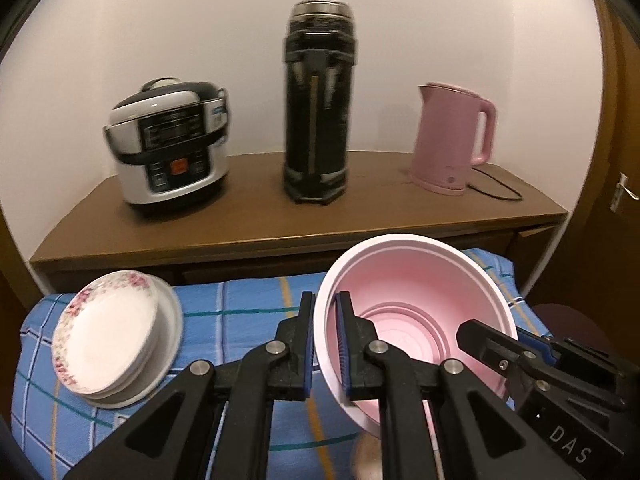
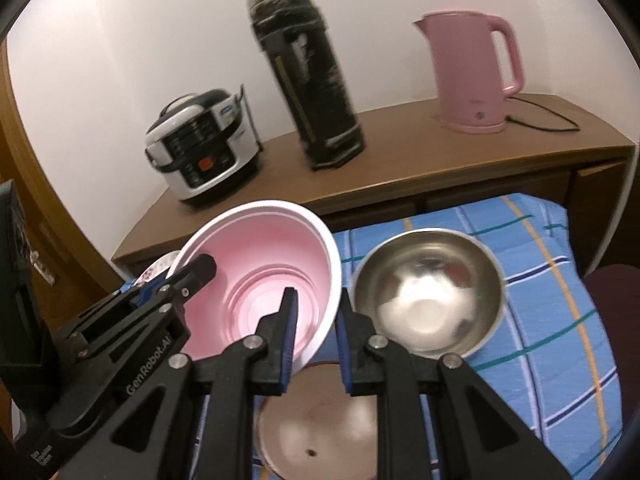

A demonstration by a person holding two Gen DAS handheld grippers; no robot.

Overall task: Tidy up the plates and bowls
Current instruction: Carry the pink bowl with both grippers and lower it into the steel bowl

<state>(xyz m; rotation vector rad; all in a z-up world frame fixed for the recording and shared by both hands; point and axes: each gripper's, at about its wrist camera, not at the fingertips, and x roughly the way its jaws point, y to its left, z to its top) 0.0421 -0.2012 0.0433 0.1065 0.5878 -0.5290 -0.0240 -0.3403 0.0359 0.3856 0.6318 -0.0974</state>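
1. Two grippers pinch one pink bowl (image 1: 420, 312) by opposite sides of its rim; the left gripper (image 1: 325, 344) has one finger inside the wall and one outside, at the bowl's nine o'clock side in its own view; the right gripper (image 2: 316, 332) clamps the rim at about four o'clock in its view; the bowl tilts, lifted off the cloth.
2. One stack of flowered plates (image 1: 108, 332) lies on the blue checked cloth (image 1: 240, 304), at nine o'clock from the bowl.
3. One steel bowl (image 2: 430, 292) sits on the cloth at three o'clock from the pink bowl; a round steel dish (image 2: 316, 424) lies beneath the right gripper.
4. Three appliances stand on the wooden counter (image 1: 256, 216) at twelve o'clock: a rice cooker (image 1: 172, 148), a black flask (image 1: 318, 104), a pink kettle (image 1: 452, 140).
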